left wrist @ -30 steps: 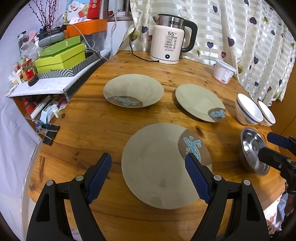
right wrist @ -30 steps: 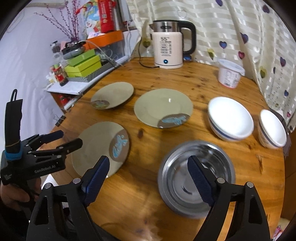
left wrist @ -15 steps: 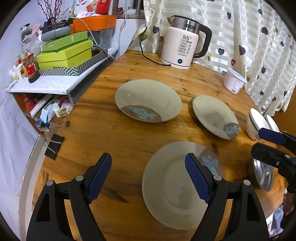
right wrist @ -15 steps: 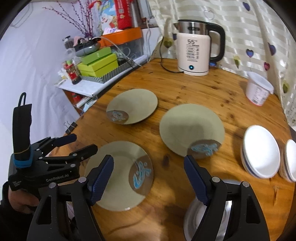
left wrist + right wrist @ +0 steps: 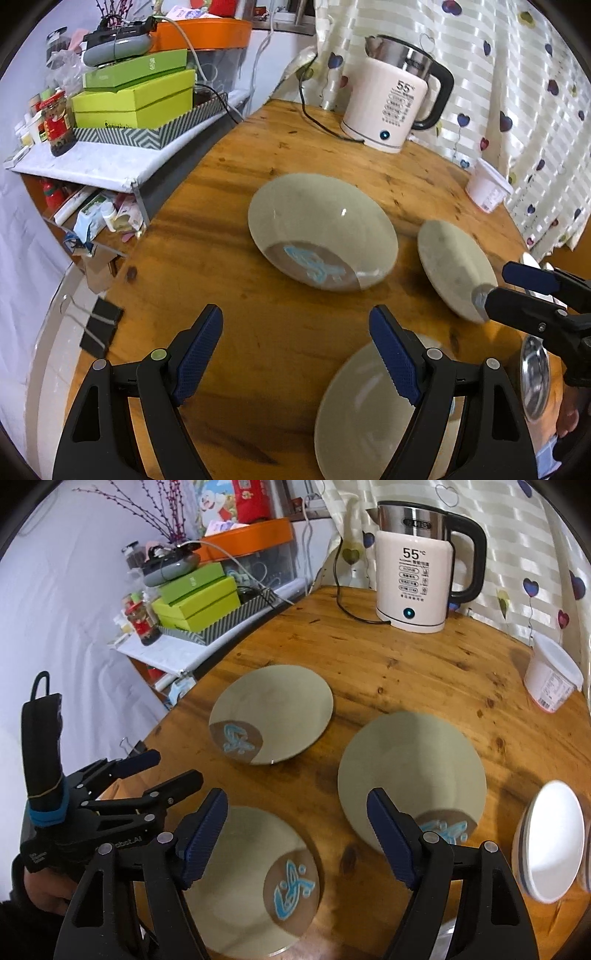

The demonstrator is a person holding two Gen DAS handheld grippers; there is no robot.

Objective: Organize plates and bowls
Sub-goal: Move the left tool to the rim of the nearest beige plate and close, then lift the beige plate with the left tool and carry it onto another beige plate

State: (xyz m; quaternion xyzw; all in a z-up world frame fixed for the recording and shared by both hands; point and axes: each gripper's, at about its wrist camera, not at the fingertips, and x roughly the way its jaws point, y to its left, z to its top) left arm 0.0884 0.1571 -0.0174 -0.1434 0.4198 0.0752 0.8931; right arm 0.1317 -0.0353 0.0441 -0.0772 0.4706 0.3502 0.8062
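Three grey-green plates with a brown patch and blue drawing lie on the round wooden table [image 5: 406, 672]: a far-left plate [image 5: 273, 712] [image 5: 321, 229], a right plate [image 5: 410, 779] [image 5: 454, 269] and a near plate [image 5: 251, 882] [image 5: 365, 417]. White bowls [image 5: 550, 842] are stacked at the right; a steel bowl [image 5: 533, 376] shows at the right edge. My left gripper [image 5: 295, 354] is open and empty above the table, short of the far-left plate; it also shows in the right wrist view [image 5: 162, 768]. My right gripper [image 5: 295, 838] is open and empty above the near plate.
A white electric kettle [image 5: 417, 576] with its cord stands at the back of the table. A white tub [image 5: 550, 679] stands at the back right. A cluttered shelf with green boxes [image 5: 136, 99] adjoins the table's left edge. A heart-patterned curtain hangs behind.
Both grippers have moved forward and to the left over the table. The far-left plate is now closer in the left view; the steel bowl has slid out of the right view.
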